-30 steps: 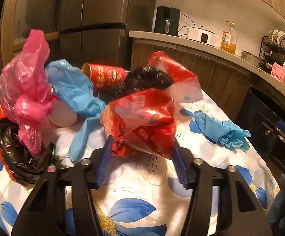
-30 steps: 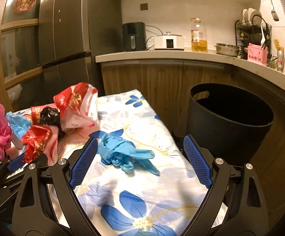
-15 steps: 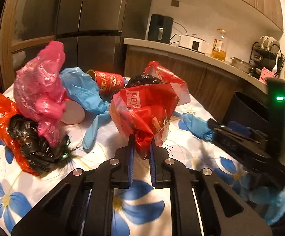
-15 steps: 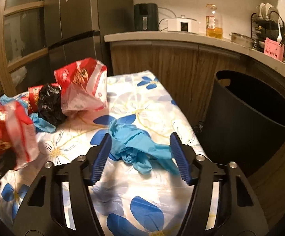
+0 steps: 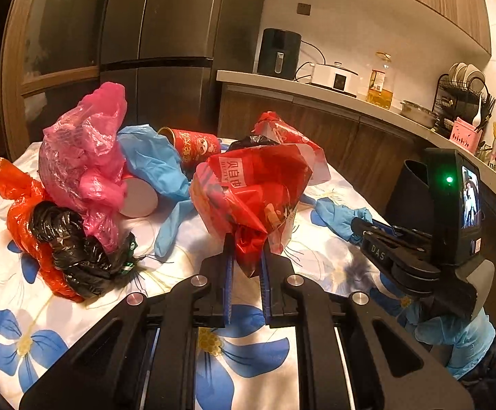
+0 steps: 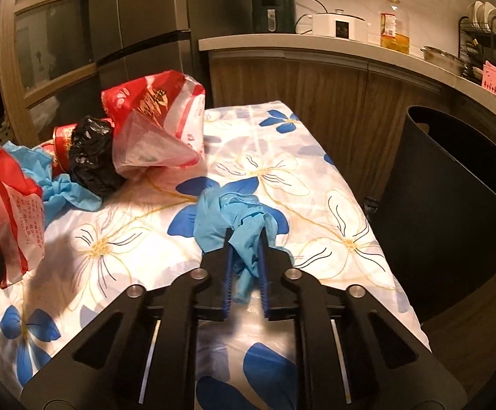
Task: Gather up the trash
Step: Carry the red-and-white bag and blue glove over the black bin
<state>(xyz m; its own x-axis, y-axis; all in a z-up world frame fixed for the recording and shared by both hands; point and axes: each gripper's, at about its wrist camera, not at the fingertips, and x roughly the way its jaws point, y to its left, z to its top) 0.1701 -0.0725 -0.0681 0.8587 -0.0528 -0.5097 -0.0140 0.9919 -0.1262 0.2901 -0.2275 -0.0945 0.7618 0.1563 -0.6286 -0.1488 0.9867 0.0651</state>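
My left gripper point(image 5: 246, 242) is shut on the bottom of a crumpled red plastic bag point(image 5: 254, 184), which stands up above the floral tablecloth point(image 5: 59, 311). The same bag shows at the left edge of the right wrist view point(image 6: 5, 198). My right gripper point(image 6: 246, 235) is closing its jaws on a crumpled blue glove point(image 6: 224, 212) that lies on the cloth, and the pads press its folds. From the left wrist view the right gripper point(image 5: 360, 225) reaches in from the right onto that glove point(image 5: 333, 213).
More trash lies at the back left: a pink bag point(image 5: 83, 150), a blue bag point(image 5: 155, 164), a red cup point(image 5: 196, 145), a white cup point(image 5: 138, 198), an orange bag point(image 5: 18, 212), a black bag point(image 5: 70, 256). A black bin point(image 6: 453, 205) stands off the table's right edge.
My left gripper shut on the red bag and lifted it slightly. My right gripper came down over the blue glove and its wide jaws drew together on it.
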